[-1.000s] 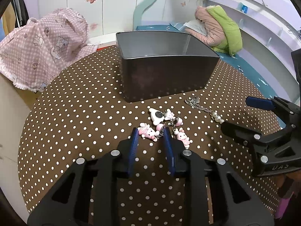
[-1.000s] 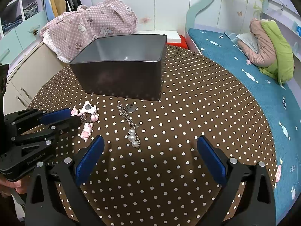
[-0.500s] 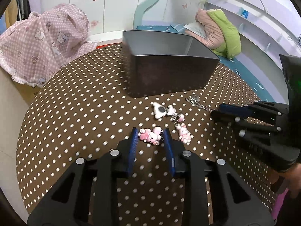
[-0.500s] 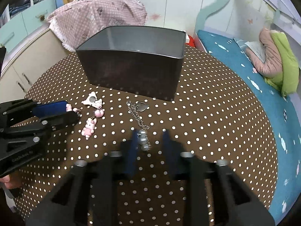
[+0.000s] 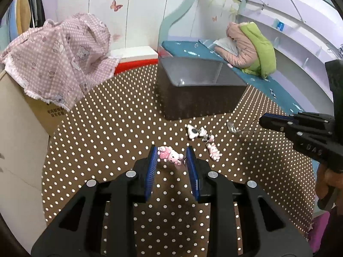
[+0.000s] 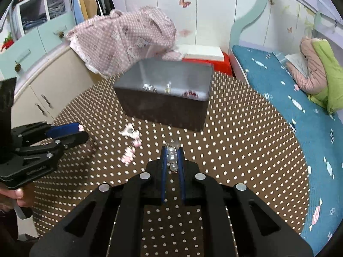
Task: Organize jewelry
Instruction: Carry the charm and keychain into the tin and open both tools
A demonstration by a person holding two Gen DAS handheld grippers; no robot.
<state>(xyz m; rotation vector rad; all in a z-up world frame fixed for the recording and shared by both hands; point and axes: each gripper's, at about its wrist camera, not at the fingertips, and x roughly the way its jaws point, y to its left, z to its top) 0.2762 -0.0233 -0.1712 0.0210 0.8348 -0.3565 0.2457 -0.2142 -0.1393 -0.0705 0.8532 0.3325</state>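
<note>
On a round table (image 5: 107,128) with a brown white-dotted cloth, a dark box (image 6: 167,98) stands open, small trinkets glinting inside. My left gripper (image 5: 171,160), jaws narrowed, pinches a pink bunny charm (image 5: 169,155) between its blue pads; its chain trails to more charms (image 5: 205,137) lying just ahead, near the box. My right gripper (image 6: 172,158), jaws nearly together, clamps a string of pearls (image 6: 172,157), its silver chain (image 5: 238,129) dangling forward.

Pale wall (image 5: 137,4) (butterfly stickers), teal-blue bed (image 6: 278,81).
</note>
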